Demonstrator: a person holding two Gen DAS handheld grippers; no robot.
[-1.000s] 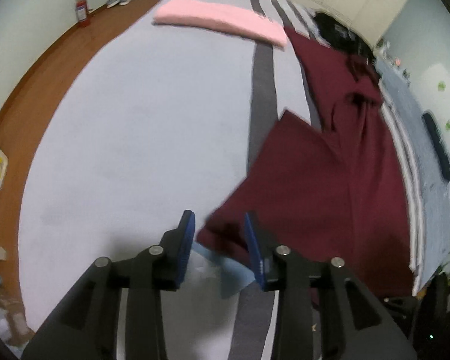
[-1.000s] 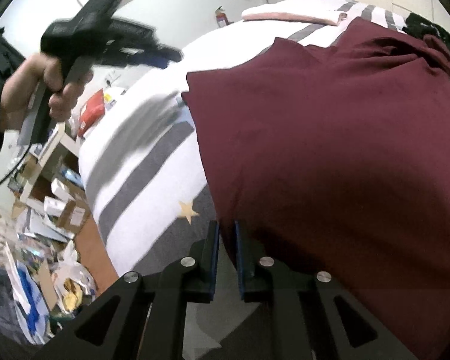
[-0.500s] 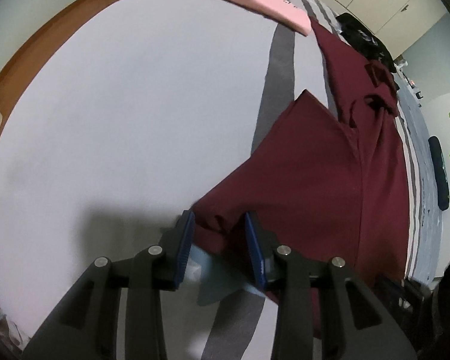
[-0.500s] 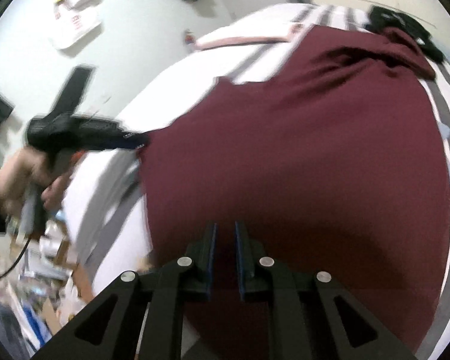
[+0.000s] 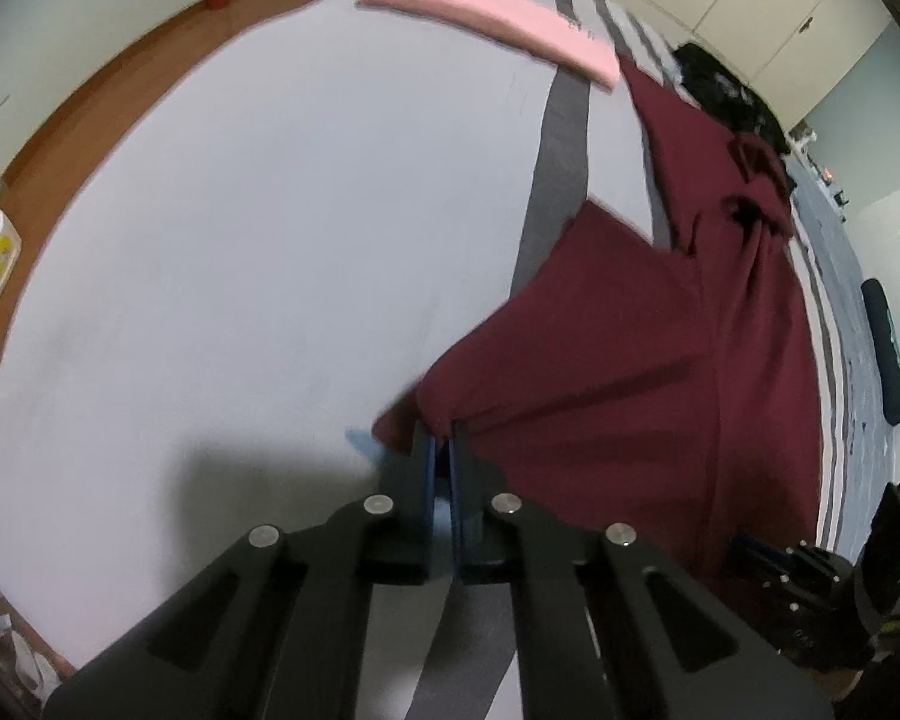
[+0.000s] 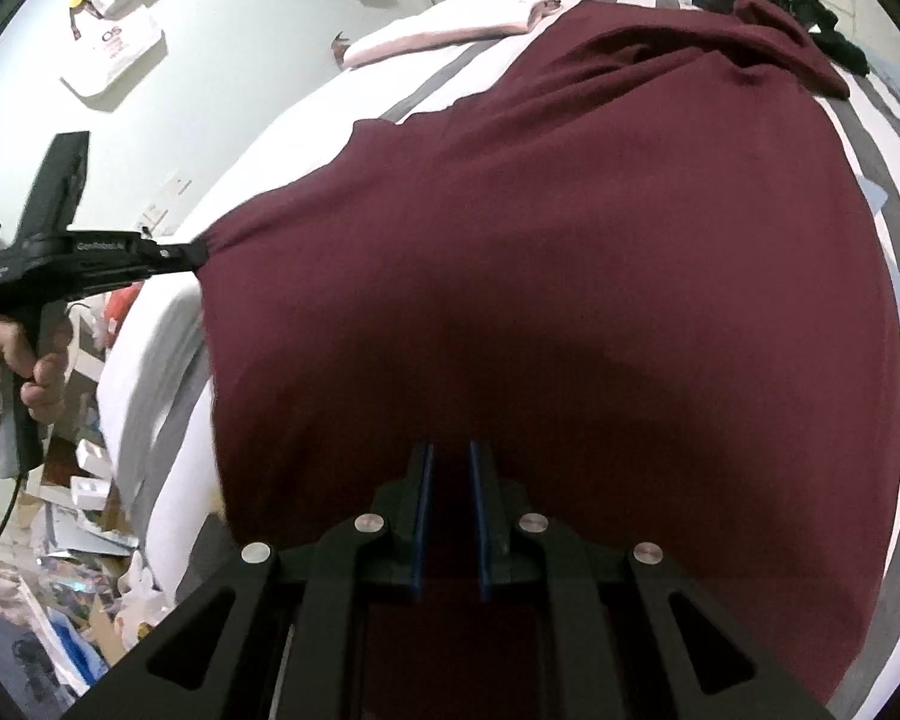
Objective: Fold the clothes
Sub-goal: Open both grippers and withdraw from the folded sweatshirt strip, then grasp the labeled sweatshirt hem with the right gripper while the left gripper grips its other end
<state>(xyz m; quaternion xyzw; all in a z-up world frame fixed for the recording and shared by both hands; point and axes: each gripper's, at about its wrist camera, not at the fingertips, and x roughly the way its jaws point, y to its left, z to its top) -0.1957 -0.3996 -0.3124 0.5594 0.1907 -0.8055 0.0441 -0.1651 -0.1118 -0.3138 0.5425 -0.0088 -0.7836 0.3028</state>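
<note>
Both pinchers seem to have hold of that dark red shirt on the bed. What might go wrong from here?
The left hand-held gripper has just closed on only a small corner of the maroon shirt, so the cloth may slip out when lifted. The right hand-held gripper pinches the hem, so an uneven pull could skew the fold. The collar end lies bunched beside the black clothing and might drag it.

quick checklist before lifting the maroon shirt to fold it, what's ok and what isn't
1. Left gripper has just closed on a corner of the maroon knit shirt: ok.
2. Right gripper holds the shirt's near edge, cloth between its jaws: ok.
3. Shirt flat: not ok, bunched near the collar.
4. Folded pink garment clear of the shirt: cannot tell.
5. Bare grey-striped bedsheet beside it for folding: ok.
</note>
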